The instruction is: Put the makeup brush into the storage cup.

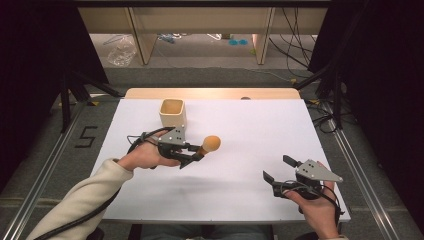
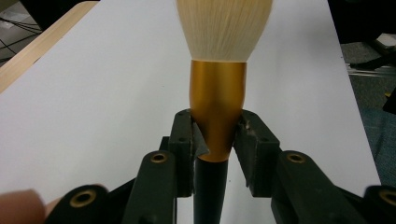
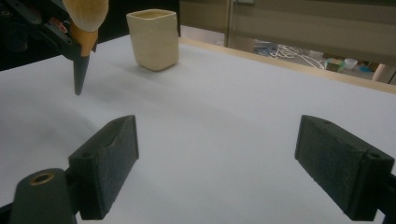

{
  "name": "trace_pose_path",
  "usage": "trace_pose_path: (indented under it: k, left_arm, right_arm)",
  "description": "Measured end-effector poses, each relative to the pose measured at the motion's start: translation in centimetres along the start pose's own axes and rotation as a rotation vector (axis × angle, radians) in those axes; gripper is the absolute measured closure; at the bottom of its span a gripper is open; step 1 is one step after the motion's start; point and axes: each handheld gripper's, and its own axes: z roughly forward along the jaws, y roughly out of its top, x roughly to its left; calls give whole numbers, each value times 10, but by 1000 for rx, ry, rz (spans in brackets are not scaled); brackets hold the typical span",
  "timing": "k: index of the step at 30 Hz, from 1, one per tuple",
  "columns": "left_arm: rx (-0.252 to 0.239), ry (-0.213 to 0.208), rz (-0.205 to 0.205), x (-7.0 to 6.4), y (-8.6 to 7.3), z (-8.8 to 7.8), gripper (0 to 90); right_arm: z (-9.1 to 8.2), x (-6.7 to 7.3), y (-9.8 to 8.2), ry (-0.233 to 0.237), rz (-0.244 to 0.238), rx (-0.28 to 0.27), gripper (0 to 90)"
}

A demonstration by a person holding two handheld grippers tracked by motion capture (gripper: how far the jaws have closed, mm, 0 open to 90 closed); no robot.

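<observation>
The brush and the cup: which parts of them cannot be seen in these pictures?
- Brush: in the left gripper view the top edge cuts off the bristle tip, and the left tongs cover part of the handle below the gold ferrule.
- Brush in the right gripper view: the top edge cuts off the bristles.
- Cup: the high view shows a pale inside but not the bottom; in the right gripper view its wall hides the inside.

Thing: makeup brush (image 2: 217, 109)
Look: pale, fluffy bristle head, gold ferrule, black tapered handle
Hold: pinched at the ferrule's lower end, jaws on both sides
Pose: raised above the white table, clear of it
Place: near the cream cup (image 1: 173, 113), apart from it
</observation>
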Motion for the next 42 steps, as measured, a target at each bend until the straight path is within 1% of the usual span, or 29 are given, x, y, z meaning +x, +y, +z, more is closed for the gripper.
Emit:
trace_pose_path:
  k: [4,6,8,11,12,15,18,19,20,25,26,28,29,31,33,34,35,37,38,39,42]
  left_arm:
    - [-3,-1,0,1,-1,-1,690]
    - [-2,0,2,1,-1,-1,690]
    - [-11,-4,-7,0,-1,-1,690]
    - [-19,-2,-10,1,-1,-2,690]
    - [-21,-1,-10,1,-1,-2,690]
    - [-25,-8,-14,1,-1,-3,690]
    - [-31,-2,-16,2,-1,-4,690]
    - [-30,-6,-16,2,-1,-5,690]
    - [-31,-1,-12,2,-1,-5,690]
    - [-42,5,-19,2,-1,-7,690]
    - [-43,6,-12,3,-1,-8,690]
    - [-53,8,-20,2,-2,-8,690]
    - [-55,2,-25,3,-2,-9,690]
    - [-58,7,-24,3,-2,-10,690]
    - [-65,13,-21,4,-2,-10,690]
    - [-64,5,-24,4,-2,-10,690]
    - [-66,7,-9,5,-1,-11,690]
    - [-66,7,-13,4,-2,-11,690]
    - [-68,12,-27,4,-2,-11,690]
    - [-67,10,-28,4,-2,-11,690]
    - [-80,6,-30,4,-3,-11,690]
  right_arm:
    - [0,0,0,3,-1,8,146]
    - [0,0,0,0,0,2,146]
    - [0,0,0,-1,0,2,146]
    - [0,0,0,2,-1,8,146]
    - [0,0,0,0,0,1,146]
    - [0,0,0,0,2,1,146]
    - [0,0,0,3,0,8,146]
    - [0,0,0,2,0,9,146]
    - [0,0,0,2,-1,8,146]
    - [0,0,0,1,1,2,146]
    - [0,0,0,1,1,2,146]
    - [0,0,0,0,0,5,146]
    - [0,0,0,0,2,10,146]
    - [0,0,0,8,5,5,146]
    - [0,-1,0,5,4,9,146]
    - [0,-1,0,7,5,3,146]
    - [0,-1,0,6,6,6,146]
    - [0,-1,0,1,3,10,146]
    - [0,-1,0,0,4,11,146]
    - [0,-1,0,7,6,4,146]
    - [0,-1,0,7,6,5,146]
